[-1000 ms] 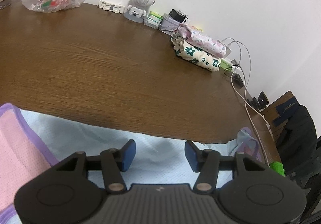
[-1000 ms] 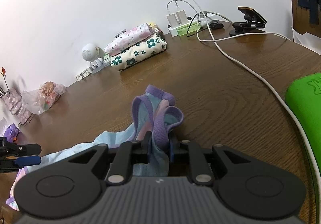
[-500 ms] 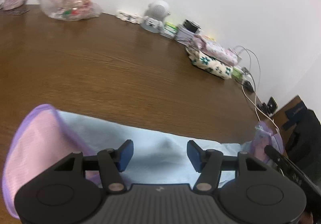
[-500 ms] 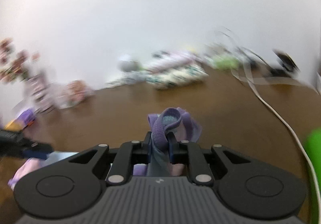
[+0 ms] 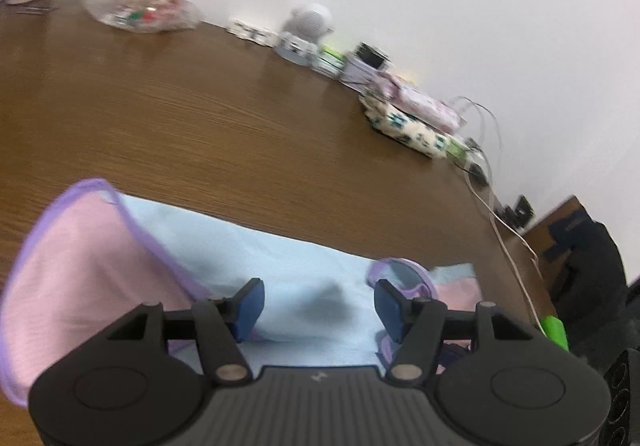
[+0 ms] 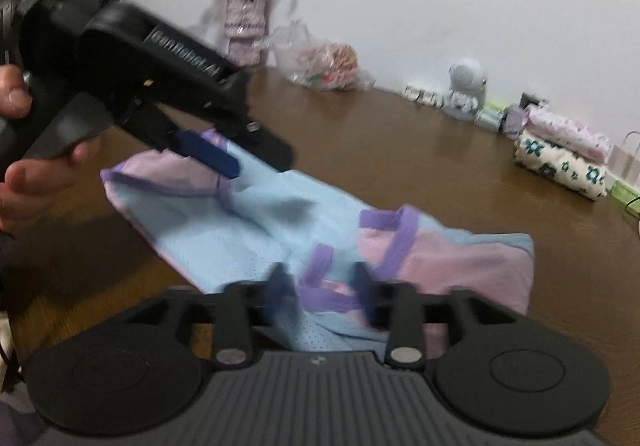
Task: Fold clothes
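A light blue and pink garment with purple trim (image 6: 248,218) lies on the brown table (image 6: 400,158), folded over on itself. It also shows in the left wrist view (image 5: 280,270). My right gripper (image 6: 323,292) is open just above the purple straps (image 6: 320,278) at the garment's near edge. My left gripper (image 5: 316,304) is open and empty over the blue middle of the garment. In the right wrist view the left gripper (image 6: 208,156) hovers over the garment's far left corner.
Two folded garments (image 6: 564,156) are stacked at the back right by the wall. A white toy robot (image 6: 464,88), a plastic bag (image 6: 324,66) and a vase of flowers (image 6: 240,6) line the wall. White cables (image 5: 504,230) run along the table's right side.
My right gripper has carried the strap end over onto the garment and opened, letting it go. The left gripper stays open and has shifted a little over the cloth.
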